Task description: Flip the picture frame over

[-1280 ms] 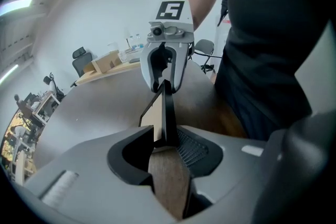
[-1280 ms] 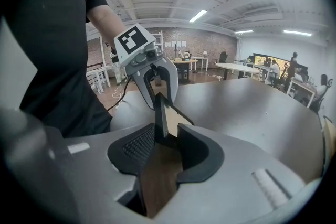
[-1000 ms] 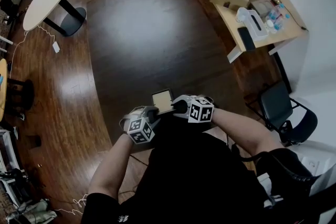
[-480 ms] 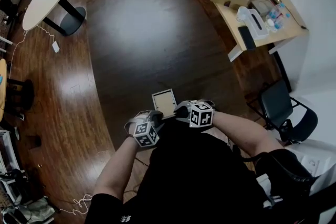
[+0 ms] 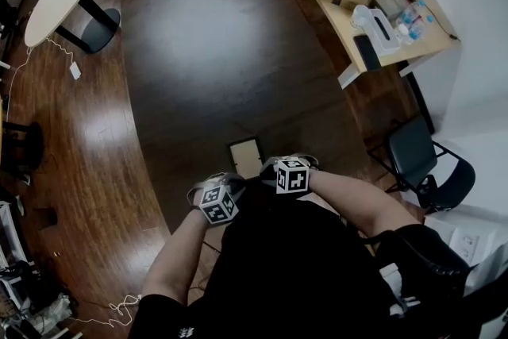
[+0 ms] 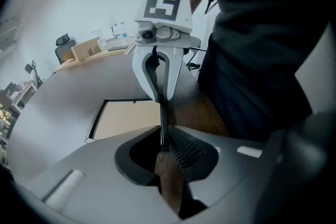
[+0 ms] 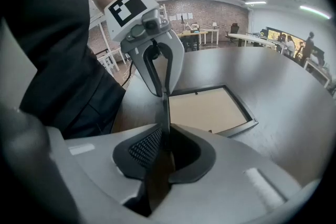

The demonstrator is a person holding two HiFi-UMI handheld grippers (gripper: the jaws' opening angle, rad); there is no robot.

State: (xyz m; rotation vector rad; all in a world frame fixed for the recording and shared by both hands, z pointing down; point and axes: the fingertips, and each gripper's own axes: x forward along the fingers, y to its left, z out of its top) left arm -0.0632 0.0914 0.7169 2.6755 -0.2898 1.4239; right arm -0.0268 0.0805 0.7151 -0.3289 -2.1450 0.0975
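Status: seeing the picture frame [image 5: 244, 157] lying flat, tan backing up, on the dark table [image 5: 214, 52] near its front edge. Holding left gripper [image 6: 160, 132] and right gripper [image 7: 166, 128] just beside it, jaws just closing together, pinching nothing.

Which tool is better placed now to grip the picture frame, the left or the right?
Probably right. The right tool sits beside the near corner of the picture frame; the left tool hangs further back, off the frame. Both tools' jaws have just been closing on nothing and must reopen.
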